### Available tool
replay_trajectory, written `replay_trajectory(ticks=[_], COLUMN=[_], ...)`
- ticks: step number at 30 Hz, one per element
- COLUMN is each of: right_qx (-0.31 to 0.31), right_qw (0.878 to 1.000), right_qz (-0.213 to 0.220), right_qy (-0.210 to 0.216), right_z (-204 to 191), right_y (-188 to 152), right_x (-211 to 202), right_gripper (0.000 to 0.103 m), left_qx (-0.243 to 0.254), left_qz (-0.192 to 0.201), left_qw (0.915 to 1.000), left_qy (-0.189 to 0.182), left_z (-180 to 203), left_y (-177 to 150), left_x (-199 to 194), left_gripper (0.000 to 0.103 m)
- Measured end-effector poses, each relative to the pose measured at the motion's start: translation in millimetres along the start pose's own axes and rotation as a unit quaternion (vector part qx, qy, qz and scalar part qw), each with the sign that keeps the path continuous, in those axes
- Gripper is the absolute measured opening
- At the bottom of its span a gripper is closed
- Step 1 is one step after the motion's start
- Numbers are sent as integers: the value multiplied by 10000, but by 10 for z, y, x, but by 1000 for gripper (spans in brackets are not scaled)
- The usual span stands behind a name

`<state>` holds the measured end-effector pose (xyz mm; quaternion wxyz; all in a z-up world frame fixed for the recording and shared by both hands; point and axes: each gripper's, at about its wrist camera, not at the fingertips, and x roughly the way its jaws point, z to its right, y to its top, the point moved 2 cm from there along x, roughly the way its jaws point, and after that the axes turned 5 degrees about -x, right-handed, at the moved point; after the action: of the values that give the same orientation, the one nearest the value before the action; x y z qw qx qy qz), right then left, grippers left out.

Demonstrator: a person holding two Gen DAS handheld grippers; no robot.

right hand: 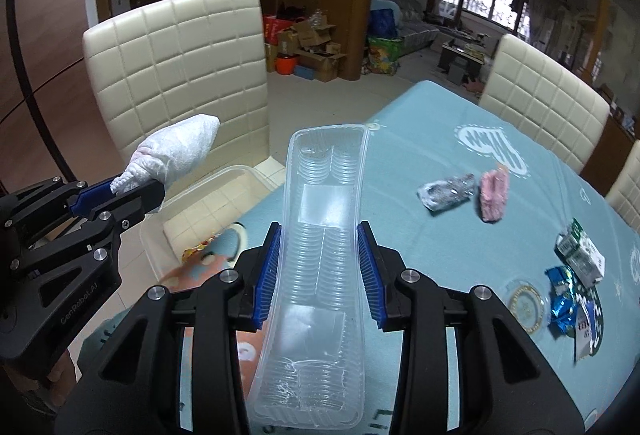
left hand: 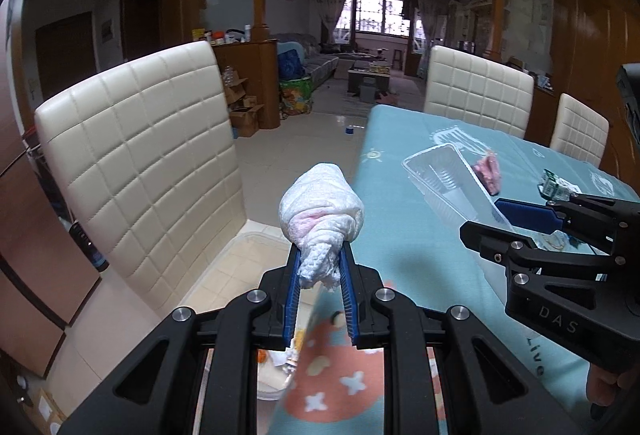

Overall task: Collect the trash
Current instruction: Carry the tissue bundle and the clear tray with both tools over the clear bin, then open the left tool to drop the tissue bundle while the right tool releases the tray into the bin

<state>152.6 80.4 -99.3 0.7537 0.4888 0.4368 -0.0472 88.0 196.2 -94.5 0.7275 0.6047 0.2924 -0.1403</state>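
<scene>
The left tool (left hand: 320,267) clenches a wadded paper towel (left hand: 322,205) past the tabletop (left hand: 420,235) edge, above a clear bin (right hand: 208,203) on the floor. The right tool (right hand: 320,267) grips a clear plastic tray (right hand: 320,235) over the tabletop.

Each scene is viewed closely from behind its own fingers (left hand: 298,275), facing the worktop (right hand: 440,139); the chair (left hand: 140,155) beyond appears shared.
</scene>
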Motion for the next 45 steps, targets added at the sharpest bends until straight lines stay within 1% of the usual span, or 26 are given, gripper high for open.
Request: replay_trajectory(ticks=[9, 19, 25, 45], right_qx=[-363, -589, -678, -680], right_qw=[9989, 9970, 9963, 9959], right_qz=[-19, -81, -80, -155], right_qy=[299, 486, 525, 579], right_z=[-439, -734, -804, -810], right_y=[238, 397, 437, 457], right_x=[244, 460, 524, 626], right_gripper=[39, 40, 41, 42], left_qx=[-188, -358, -425, -428], left_qz=[29, -72, -151, -264], left_qw=[9989, 9975, 9970, 9967], left_qy=[418, 607, 632, 639], left_z=[-425, -681, -754, -739], left_y=[-25, -54, -56, -56], left_x=[29, 137, 208, 329], left_gripper=[19, 19, 19, 19])
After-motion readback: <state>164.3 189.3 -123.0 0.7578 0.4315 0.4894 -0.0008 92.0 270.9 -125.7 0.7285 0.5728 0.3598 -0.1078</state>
